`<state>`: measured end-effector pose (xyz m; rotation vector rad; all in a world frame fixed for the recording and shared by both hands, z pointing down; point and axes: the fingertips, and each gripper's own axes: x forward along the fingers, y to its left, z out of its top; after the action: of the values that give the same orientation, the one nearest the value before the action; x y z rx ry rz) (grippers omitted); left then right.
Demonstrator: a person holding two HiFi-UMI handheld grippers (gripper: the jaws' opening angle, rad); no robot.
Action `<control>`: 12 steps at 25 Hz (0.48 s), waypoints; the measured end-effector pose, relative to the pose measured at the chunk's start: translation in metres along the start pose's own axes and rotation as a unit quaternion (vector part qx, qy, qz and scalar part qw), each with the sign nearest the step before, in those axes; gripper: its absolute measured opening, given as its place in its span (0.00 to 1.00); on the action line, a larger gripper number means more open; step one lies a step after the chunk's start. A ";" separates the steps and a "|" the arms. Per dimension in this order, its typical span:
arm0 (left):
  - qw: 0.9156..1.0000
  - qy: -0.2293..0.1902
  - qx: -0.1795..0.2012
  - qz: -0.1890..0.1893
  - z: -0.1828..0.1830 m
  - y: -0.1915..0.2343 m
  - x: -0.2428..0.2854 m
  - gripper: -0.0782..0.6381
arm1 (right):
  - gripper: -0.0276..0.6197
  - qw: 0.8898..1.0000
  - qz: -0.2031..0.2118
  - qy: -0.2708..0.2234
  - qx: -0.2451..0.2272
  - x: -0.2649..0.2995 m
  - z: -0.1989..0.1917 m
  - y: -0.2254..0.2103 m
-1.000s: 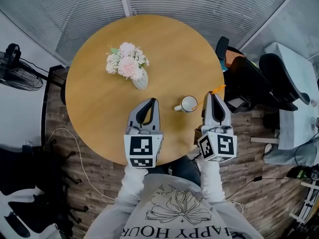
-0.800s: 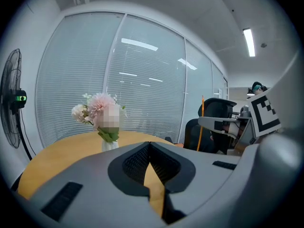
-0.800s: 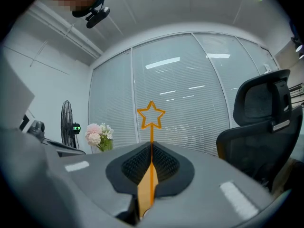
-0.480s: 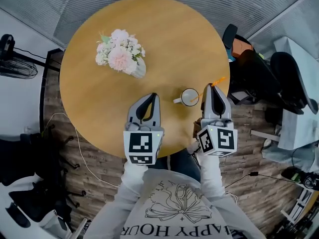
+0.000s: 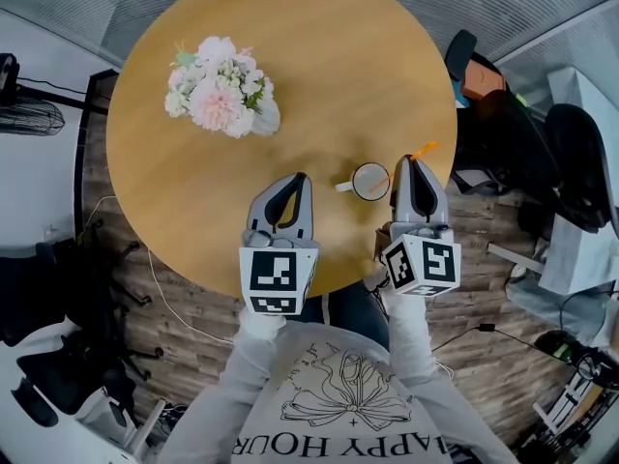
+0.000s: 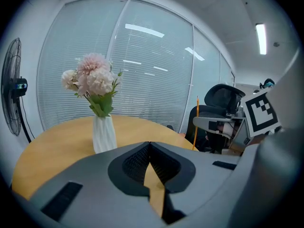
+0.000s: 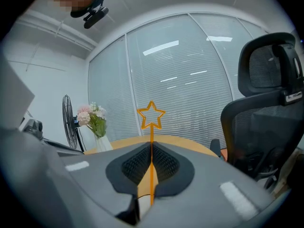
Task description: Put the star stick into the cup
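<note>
Right gripper jaws pinched the star stick, not yet in the cup just left of them. Left gripper jaws were closed, empty.

cup on table, vase behind, leftward

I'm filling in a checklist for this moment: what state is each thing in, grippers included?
star stick: clamped in the right gripper, star end past the jaw tips, other end by the cup
cup: upright on the table, handle toward the left gripper
right gripper: shut on the star stick
left gripper: shut, empty
flower vase: upright, holding flowers
</note>
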<state>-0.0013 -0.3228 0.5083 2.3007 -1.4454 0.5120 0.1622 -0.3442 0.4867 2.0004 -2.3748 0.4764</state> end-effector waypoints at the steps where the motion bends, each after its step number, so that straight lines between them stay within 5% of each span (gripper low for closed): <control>1: 1.000 0.002 0.000 0.001 -0.002 0.000 0.002 0.12 | 0.06 1.000 0.001 0.004 0.002 0.002 -0.004 -0.001; 12: 1.000 0.022 -0.006 0.004 -0.019 0.001 0.016 0.12 | 0.06 0.999 0.012 0.048 0.010 0.018 -0.043 -0.005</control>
<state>0.0024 -0.3259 0.5329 2.2602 -1.4347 0.5520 0.1550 -0.3521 0.5318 1.9113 -2.3500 0.5855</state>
